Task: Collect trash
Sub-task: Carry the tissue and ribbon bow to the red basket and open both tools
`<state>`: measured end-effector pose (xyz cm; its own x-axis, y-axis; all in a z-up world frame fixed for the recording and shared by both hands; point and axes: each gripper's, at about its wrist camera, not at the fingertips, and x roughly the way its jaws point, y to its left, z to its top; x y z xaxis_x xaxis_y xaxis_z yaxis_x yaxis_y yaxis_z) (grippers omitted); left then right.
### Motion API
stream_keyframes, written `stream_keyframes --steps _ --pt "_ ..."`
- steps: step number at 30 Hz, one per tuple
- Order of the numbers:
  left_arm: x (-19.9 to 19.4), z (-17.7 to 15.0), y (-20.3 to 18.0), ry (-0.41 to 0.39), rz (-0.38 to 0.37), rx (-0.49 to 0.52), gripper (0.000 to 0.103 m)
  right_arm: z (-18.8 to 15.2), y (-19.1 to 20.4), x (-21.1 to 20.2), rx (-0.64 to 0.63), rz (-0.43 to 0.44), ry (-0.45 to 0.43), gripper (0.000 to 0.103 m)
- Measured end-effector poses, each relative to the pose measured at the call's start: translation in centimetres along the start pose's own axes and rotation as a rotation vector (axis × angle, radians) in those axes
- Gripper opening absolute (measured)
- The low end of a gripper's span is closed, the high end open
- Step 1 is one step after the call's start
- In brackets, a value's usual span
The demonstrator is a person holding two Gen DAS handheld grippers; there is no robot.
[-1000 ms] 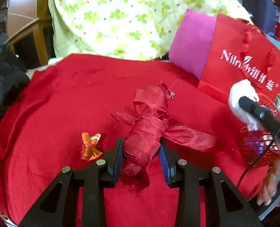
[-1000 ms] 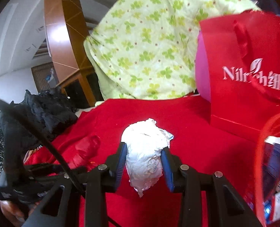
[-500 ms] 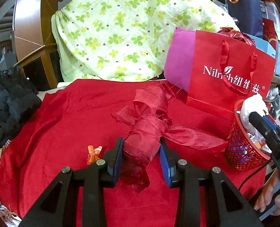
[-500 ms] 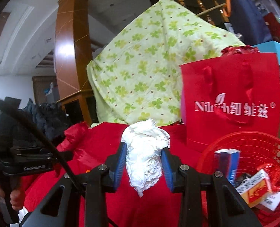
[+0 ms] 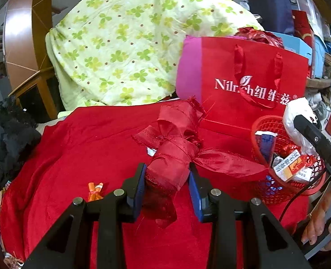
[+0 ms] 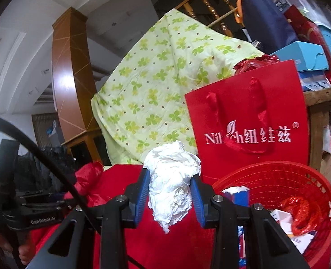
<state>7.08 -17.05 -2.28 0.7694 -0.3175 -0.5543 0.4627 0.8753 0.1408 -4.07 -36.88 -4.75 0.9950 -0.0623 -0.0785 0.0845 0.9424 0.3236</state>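
Now left wrist view: left claw (image 5: 166, 187) clamped on red ribbon bundle (image 5: 173, 154), lifted off red cloth (image 5: 80, 148); red basket (image 5: 275, 186) drawn nearer, orange wrapper (image 5: 95, 191) left behind.

Right wrist view: right claw (image 6: 170, 194) pinching white tissue wad (image 6: 172, 179), basket (image 6: 284, 174) now close alongside, drop likely next.

One red mesh plastic basket (image 5: 264, 125), one glossy red paper gift bag (image 5: 252, 67), one crumpled white tissue wad (image 6: 172, 183), one knotted red fabric bundle (image 5: 174, 154), one small orange wrapper (image 5: 95, 190), one clover-printed green quilt (image 5: 125, 44)
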Motion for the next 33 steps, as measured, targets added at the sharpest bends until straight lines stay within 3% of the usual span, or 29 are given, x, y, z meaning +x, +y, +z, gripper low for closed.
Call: stream_keyframes --steps 14,20,33 --pt "-0.7 1.3 -3.0 -0.016 -0.038 0.045 0.038 1.3 -3.3 -2.2 0.085 -0.048 -0.055 0.039" --pt "-1.1 2.1 -3.3 -0.017 -0.115 0.023 0.038 1.8 -4.8 -3.0 0.131 -0.056 -0.076 0.039" --pt "-2.2 4.3 -7.4 -0.109 -0.294 0.051 0.039 2.5 -9.9 -4.4 0.335 -0.112 -0.108 0.041"
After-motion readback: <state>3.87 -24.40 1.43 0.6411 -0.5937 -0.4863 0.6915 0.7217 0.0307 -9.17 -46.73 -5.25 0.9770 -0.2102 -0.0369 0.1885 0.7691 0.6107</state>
